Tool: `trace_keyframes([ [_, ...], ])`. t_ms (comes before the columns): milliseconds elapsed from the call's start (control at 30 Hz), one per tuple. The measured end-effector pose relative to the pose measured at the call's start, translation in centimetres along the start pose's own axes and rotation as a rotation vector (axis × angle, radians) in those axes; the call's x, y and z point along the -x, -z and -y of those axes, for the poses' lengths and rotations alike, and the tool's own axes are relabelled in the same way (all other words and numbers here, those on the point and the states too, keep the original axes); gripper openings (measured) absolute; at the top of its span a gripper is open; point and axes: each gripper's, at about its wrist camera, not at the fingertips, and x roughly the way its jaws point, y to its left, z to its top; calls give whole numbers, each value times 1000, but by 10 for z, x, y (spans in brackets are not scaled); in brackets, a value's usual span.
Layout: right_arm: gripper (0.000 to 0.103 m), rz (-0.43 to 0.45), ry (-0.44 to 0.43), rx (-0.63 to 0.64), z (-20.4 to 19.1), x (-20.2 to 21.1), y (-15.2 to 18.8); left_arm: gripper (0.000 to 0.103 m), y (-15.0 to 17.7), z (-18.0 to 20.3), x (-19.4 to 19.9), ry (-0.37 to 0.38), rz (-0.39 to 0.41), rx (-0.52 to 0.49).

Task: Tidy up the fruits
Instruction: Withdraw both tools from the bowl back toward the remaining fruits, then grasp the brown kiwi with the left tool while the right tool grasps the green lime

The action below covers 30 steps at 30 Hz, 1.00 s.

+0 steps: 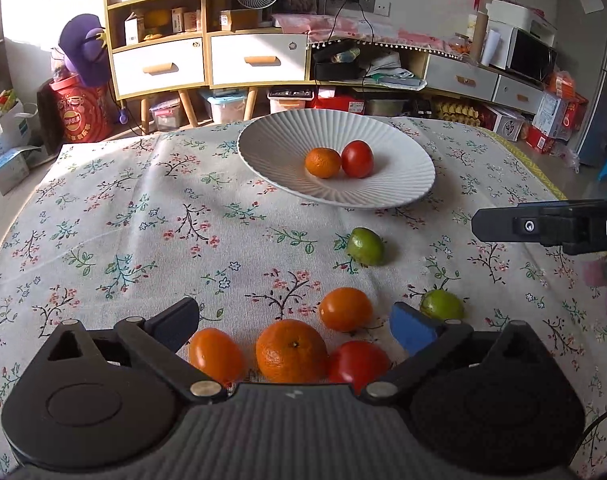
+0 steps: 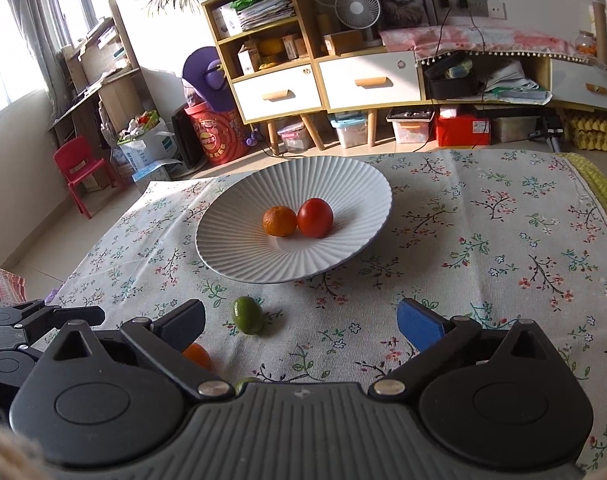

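Left wrist view shows your left gripper (image 1: 295, 320) spread wide and holding nothing, low over a near cluster on the flowered cloth (image 1: 143, 216): a small orange fruit (image 1: 216, 354) at left, a larger mandarin (image 1: 291, 350) in the middle, a red tomato (image 1: 357, 364) at right, and another orange fruit (image 1: 345, 309) just beyond them. The mandarin and tomato look as if they touch, so if you close on one you may nudge its neighbour and send it rolling across the cloth. Two limes sit farther right, one (image 1: 365, 246) in the open, the other (image 1: 442, 305) just beside the blue pad (image 1: 411, 334); a sideways sweep could knock that one away.

Your right gripper (image 2: 301, 322) is also wide and empty, with the open lime (image 2: 247, 315) near its left finger. The white plate (image 2: 231, 248) lies farther off, already holding a mandarin (image 2: 279, 221) and a tomato (image 2: 315, 217) touching at its centre. Drop new fruit gently, since the shallow, sloping sides could let round pieces bounce out.
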Motion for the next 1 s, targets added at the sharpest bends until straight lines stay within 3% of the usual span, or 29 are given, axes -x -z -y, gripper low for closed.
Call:
trace_keyframes([
  [367,102,-42,-39,117,-12,7,28,97,18,-28,12,-15,9,73],
  [533,96,-71,-46,149,-15,8,40,96,23,-39,16,-19,22,84],
  [733,83,-97,-45,184,-17,6,47,88,29,-52,20,-10,0,97],
  [1000,64,-132,-54,196,-19,-2,50,63,42,-54,17,37,-65,91],
])
